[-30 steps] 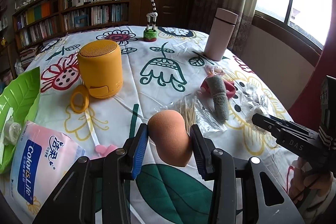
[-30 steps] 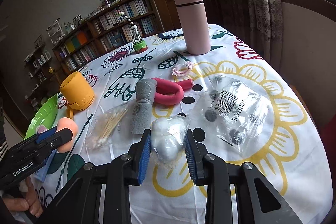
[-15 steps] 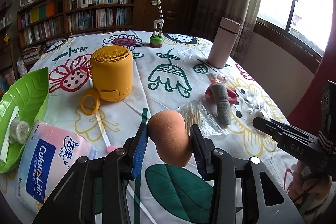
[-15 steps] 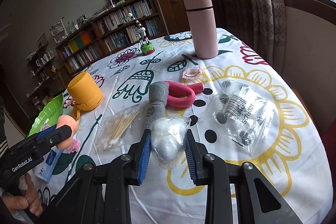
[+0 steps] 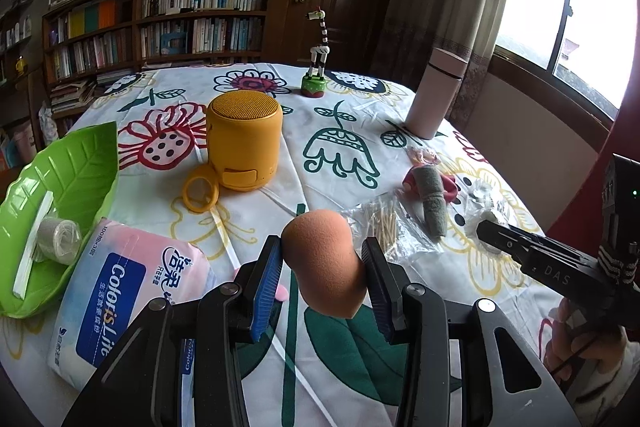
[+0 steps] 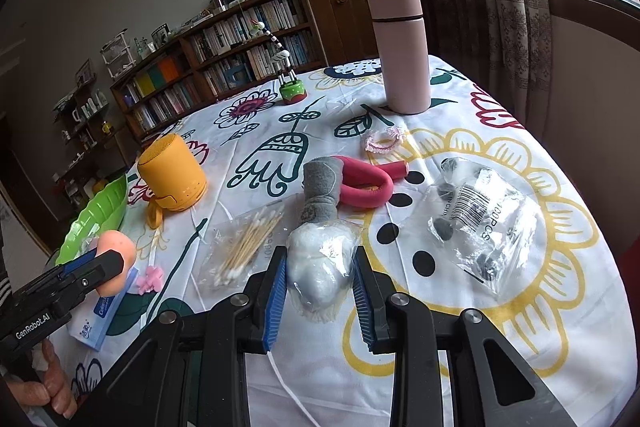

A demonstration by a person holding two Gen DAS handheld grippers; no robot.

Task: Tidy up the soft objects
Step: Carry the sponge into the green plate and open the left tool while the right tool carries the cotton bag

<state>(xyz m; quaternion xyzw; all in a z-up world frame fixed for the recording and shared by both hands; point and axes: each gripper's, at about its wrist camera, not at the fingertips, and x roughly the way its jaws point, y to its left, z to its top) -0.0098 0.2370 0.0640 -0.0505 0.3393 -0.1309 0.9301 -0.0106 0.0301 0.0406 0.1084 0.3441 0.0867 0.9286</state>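
Blue-padded fingers of the left gripper (image 5: 322, 283) are closed onto an orange makeup sponge (image 5: 325, 267), which is held clear above the flowered tablecloth (image 5: 320, 131). A clear bag of white cotton balls (image 6: 320, 267) is clamped likewise between the blue pads of the right gripper (image 6: 320, 291); whether its lower end touches the cloth cannot be told. Just beyond the sponge, a clear bag of cotton swabs (image 5: 386, 227) is seen lying flat, with a rolled grey cloth (image 5: 434, 199) beside it, resting across a bent pink foam roller (image 6: 368, 183). To the right of the bagged cotton balls a clear packet with a barcode label (image 6: 484, 223) is spread on the cloth, and a small pink frilly band (image 6: 384, 141) lies farther back, near an upright pink flask (image 6: 402, 55). On the left side, a pink and blue tissue pack (image 5: 120, 291) is found lying against a green leaf-shaped tray (image 5: 80, 167), in which a white roll in plastic wrap (image 5: 56, 239) is kept. A yellow cylindrical speaker (image 5: 244, 139) with a loop strap stands upright past the tray, and a small striped giraffe figure (image 5: 318, 63) on a green base is set at the far edge. A hand (image 6: 52, 393) is glimpsed gripping the left handle.
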